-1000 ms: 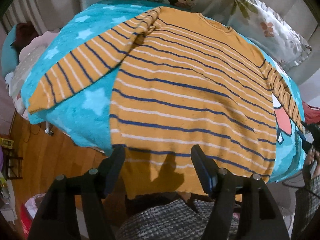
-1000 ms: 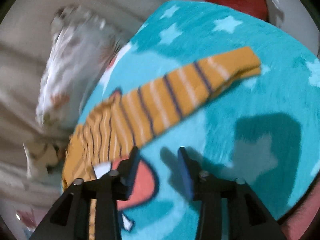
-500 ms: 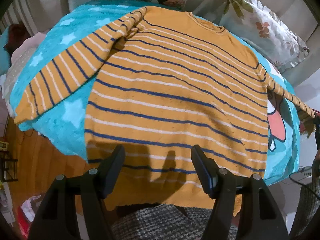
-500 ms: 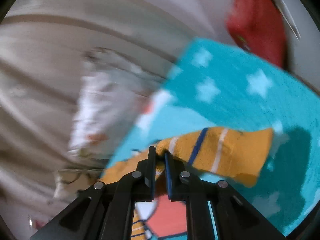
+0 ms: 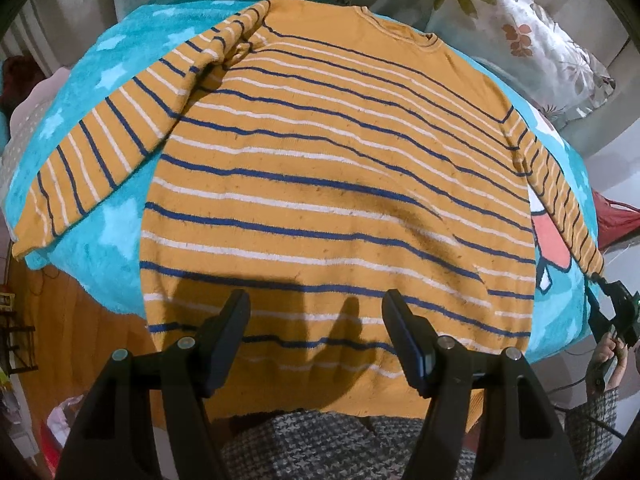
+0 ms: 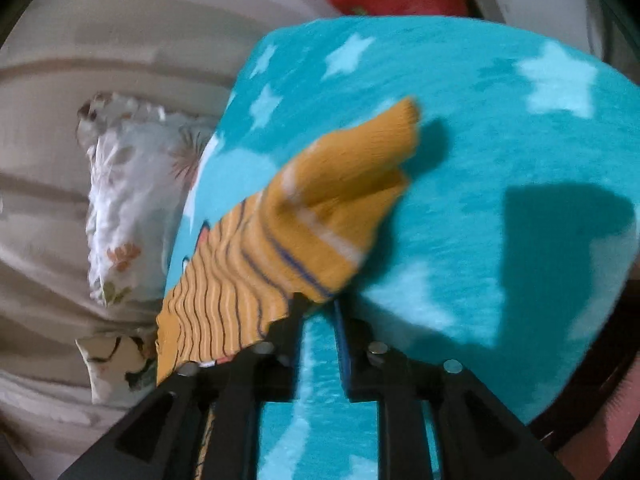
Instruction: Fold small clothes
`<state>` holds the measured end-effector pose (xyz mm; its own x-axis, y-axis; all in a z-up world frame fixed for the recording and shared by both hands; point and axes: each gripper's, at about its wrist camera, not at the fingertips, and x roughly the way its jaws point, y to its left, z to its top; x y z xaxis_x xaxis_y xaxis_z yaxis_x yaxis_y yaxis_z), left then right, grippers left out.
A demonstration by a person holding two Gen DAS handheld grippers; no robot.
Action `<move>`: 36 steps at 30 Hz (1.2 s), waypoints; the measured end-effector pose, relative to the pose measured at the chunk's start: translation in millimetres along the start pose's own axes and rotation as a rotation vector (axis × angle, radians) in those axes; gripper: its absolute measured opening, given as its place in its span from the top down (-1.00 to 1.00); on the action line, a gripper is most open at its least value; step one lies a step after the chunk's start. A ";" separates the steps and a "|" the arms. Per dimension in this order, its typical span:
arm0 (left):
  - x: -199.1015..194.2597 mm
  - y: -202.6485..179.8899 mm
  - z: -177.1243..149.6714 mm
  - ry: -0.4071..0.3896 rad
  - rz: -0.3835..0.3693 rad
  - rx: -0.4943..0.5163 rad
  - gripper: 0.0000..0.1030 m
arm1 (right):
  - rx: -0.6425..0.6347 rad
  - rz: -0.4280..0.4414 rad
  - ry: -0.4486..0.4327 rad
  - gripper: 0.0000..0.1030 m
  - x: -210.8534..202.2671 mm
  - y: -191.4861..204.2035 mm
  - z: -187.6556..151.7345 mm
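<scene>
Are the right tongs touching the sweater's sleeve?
Touching. The right wrist view shows the striped sleeve pinched at the tips of the right tongs, with its cuff lifted off the blanket.

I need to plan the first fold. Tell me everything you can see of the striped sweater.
The sweater is mustard-orange knit with thin navy and white stripes and a ribbed round collar. It lies spread flat on the teal star blanket, hem hanging over the near edge. One sleeve angles outward on the blanket, with bunched creases at its shoulder. The other sleeve's cuff end is lifted and pinched by the right gripper. The left gripper hovers open above the hem.
</scene>
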<state>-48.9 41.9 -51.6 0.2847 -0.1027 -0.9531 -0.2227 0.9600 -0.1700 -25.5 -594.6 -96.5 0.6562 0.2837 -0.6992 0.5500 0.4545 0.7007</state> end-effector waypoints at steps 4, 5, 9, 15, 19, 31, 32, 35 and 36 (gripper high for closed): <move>1.0 -0.3 -1.6 0.004 -0.006 -0.005 -0.31 | 0.056 0.020 -0.044 -0.01 -14.3 -8.9 10.3; 0.9 -0.6 -2.2 0.005 -0.007 -0.005 -0.31 | 0.067 0.019 -0.052 -0.11 -15.2 -10.4 12.7; -0.6 -2.9 -5.4 0.006 -0.005 -0.002 -0.31 | 0.075 0.015 -0.061 -0.13 -8.1 -10.1 20.7; -12.9 5.7 -11.3 -0.011 0.031 -0.019 -0.31 | 0.036 0.036 -0.046 0.85 14.4 9.5 32.5; -22.2 27.6 -10.8 -0.033 0.052 -0.055 -0.31 | -0.077 -0.015 -0.069 0.87 14.4 51.7 36.2; -26.7 108.4 27.9 -0.084 0.014 -0.115 -0.31 | -0.578 0.105 0.104 0.87 72.9 300.7 -105.6; -27.9 115.6 30.8 -0.088 0.012 -0.116 -0.31 | -0.609 0.116 0.133 0.87 84.9 317.0 -123.7; -31.4 145.6 39.0 -0.100 0.018 -0.124 -0.31 | -0.700 0.139 0.232 0.88 132.0 367.0 -187.0; -32.5 153.3 40.5 -0.102 0.022 -0.127 -0.31 | -0.726 0.140 0.262 0.88 149.3 380.8 -207.9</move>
<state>-54.4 202.9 -36.6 0.3700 -0.0488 -0.9277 -0.3444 0.9203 -0.1858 174.6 -203.6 36.3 0.5012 0.5283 -0.6854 -0.0639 0.8125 0.5795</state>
